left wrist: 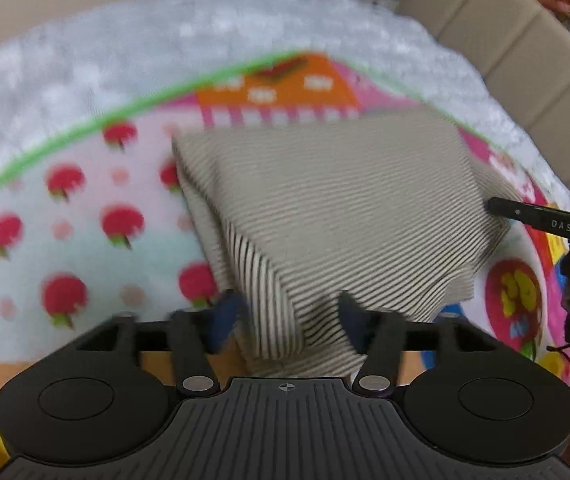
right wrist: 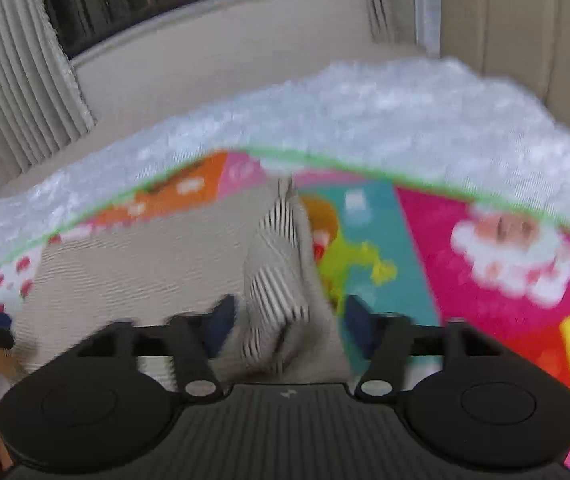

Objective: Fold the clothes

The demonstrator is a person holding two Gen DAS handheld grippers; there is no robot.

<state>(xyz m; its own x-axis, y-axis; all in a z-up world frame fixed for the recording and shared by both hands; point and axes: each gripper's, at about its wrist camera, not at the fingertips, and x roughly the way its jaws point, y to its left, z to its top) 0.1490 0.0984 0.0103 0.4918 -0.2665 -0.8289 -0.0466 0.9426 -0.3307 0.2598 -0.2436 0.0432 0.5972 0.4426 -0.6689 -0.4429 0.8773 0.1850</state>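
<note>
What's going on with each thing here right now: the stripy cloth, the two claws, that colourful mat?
Striped garment: partly folded, near edge lifted off the mat, bunched between both claws.
Left claw: fingers apart, fabric between them; grip unclear.
Right claw: fingers apart, a fabric fold between them; grip unclear.
Play mat: spread flat under the garment, on a white fluffy rug.

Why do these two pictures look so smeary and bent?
Left wrist view: motion blur softens the striped garment and play mat, and the fisheye lens bows the mat's green border. Right wrist view: heavier smear on the garment and mat. Light is soft and even in both, with no glare.
</note>
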